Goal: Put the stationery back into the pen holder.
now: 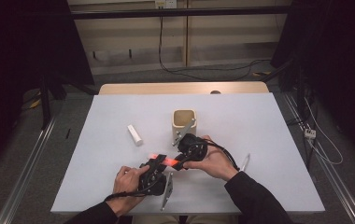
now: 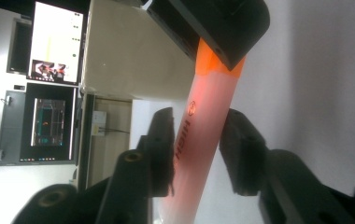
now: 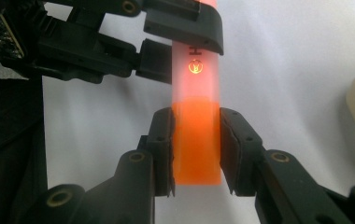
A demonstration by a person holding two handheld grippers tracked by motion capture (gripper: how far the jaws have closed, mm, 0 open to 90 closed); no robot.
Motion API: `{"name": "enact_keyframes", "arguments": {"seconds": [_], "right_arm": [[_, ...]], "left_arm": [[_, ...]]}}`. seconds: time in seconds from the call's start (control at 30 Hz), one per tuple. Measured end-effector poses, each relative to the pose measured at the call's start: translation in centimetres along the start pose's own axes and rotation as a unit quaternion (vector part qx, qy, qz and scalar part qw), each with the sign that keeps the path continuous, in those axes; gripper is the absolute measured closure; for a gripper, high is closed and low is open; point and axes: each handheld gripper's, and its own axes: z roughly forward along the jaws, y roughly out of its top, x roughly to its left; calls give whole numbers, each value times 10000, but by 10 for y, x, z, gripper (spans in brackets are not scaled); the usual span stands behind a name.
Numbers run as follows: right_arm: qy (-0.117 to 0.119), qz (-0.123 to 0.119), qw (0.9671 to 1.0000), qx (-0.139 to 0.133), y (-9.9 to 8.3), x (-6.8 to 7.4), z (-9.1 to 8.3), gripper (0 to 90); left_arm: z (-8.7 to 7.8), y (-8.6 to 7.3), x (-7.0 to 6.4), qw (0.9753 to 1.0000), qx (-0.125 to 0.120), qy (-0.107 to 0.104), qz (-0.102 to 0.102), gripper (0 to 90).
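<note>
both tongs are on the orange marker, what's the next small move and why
Probably pull the two tongs straight apart along the marker to get the cap off. The right tongs are shut on the solid orange cap end, and the left tongs clamp the pale barrel, held above the table. A cup stands just behind, so keep the pull level and short.

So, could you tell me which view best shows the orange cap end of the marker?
The right gripper view: the orange cap sits close and sharp between the right gripper pads. The left gripper view shows just a sliver of it under the other gripper's jaw. The high view gives a small glowing streak.
</note>
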Motion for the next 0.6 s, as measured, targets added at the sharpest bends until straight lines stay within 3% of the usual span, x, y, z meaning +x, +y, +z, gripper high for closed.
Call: {"name": "enact_keyframes", "arguments": {"seconds": [0.07,0.2,0.37,0.43,0.6], "right_arm": [[20,7,10000,-15,0,0,0,673],[37,20,9999,-105,-1,-2,-1,670],[39,48,9996,-270,-2,-2,-4,667],[10,42,9997,-250,-3,-1,-4,666],[-51,15,9993,-376,-4,2,-6,604]], "left_arm": [[0,1,-2,9998,34,31,179,701],[1,2,-5,9996,66,3,271,743],[0,1,-3,10000,47,-45,76,765],[0,1,-2,9999,59,-136,66,769],[0,0,1,9990,-17,-365,-247,775]]}}
